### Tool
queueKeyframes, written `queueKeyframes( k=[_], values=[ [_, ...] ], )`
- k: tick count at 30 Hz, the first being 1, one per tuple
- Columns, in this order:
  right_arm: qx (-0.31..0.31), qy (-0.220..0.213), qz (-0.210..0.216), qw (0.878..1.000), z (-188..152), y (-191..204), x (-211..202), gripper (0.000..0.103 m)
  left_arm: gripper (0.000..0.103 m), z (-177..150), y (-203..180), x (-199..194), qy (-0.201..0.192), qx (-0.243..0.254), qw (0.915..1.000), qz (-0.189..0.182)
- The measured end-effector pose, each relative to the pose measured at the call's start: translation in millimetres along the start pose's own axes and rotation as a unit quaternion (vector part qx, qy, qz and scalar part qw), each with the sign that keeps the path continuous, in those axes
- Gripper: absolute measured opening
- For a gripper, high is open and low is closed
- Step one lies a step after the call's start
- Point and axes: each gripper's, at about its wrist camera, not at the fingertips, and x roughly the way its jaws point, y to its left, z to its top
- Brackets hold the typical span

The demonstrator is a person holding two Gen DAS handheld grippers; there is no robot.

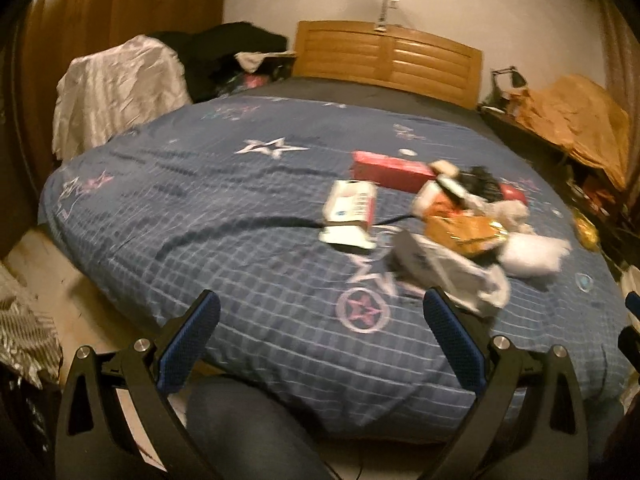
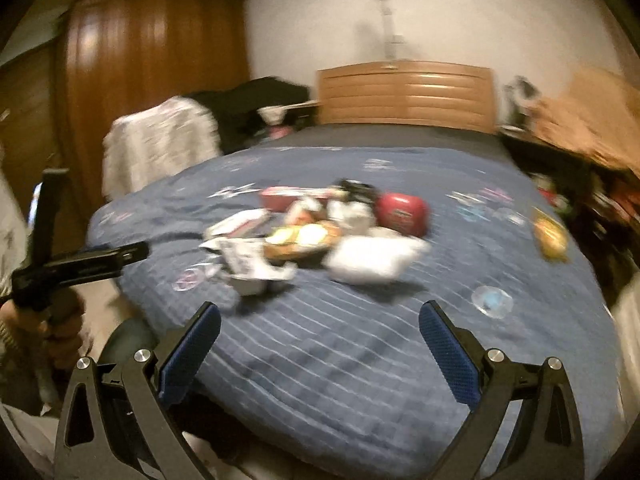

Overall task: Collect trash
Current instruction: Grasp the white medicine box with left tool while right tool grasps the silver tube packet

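- left gripper (image 1: 320,312) spread wide, empty, hovering above the near edge of the blue quilt (image 1: 240,200)
- right gripper (image 2: 320,322) likewise wide apart, holding nothing
- trash pile (image 1: 440,216) lies mid-bed, well ahead of both

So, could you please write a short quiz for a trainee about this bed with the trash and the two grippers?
1. True or false: the left gripper already holds a piece of trash.
2. Where does the trash pile lie? A) on the floor B) on the blue star-pattern blanket C) on the wooden headboard
3. Fill in: the long box behind the pile is ____ in colour.

Key
1. False: both the left gripper and the right gripper are open and empty, short of the pile.
2. B
3. red
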Motion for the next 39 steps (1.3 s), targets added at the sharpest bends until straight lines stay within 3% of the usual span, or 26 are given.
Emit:
queueKeyframes(
  k=[6, 10, 15, 17, 22, 24, 29, 35, 39],
  values=[
    [-0.085, 0.039, 0.082, 0.992, 41.4, 47.0, 60.4, 0.098, 0.098, -2.1, 27.7, 14.6, 0.016, -0.036, 0.999, 0.022],
    [-0.11, 0.091, 0.115, 0.983, 60.7, 69.4, 106.9, 0.086, 0.098, -4.0, 37.4, 24.5, 0.026, -0.049, 0.9981, 0.025],
    [-0.089, 0.165, 0.109, 0.976, 69.8, 68.6, 159.0, 0.072, 0.098, -6.5, 48.1, 38.0, 0.038, -0.063, 0.9969, 0.028],
    [-0.071, 0.199, 0.113, 0.971, 65.8, 61.6, 171.1, 0.06, 0.098, -7.3, 52.1, 43.8, 0.044, -0.068, 0.9963, 0.027],
    [-0.062, 0.238, 0.109, 0.963, 50.6, 57.3, 187.9, 0.056, 0.098, -10.0, 54.7, 52.0, 0.054, -0.072, 0.9956, 0.026],
    [-0.065, 0.239, 0.103, 0.963, 45.2, 59.2, 193.1, 0.047, 0.098, -9.3, 50.3, 54.0, 0.054, -0.067, 0.9959, 0.024],
    [-0.058, 0.21, 0.108, 0.97, 42.6, 56.0, 178.7, 0.036, 0.098, -2.2, 37.4, 52.9, 0.044, -0.048, 0.9977, 0.02],
    [-0.032, 0.166, 0.106, 0.98, 39.4, 45.3, 129.5, 0.033, 0.098, 14.1, 22.2, 56.5, 0.035, -0.021, 0.9991, 0.013],
    [0.01, 0.143, 0.097, 0.985, 35.9, 25.3, 96.5, 0.033, 0.098, 42.6, -1.3, 78.5, 0.037, 0.024, 0.9987, -0.025]
  ],
)
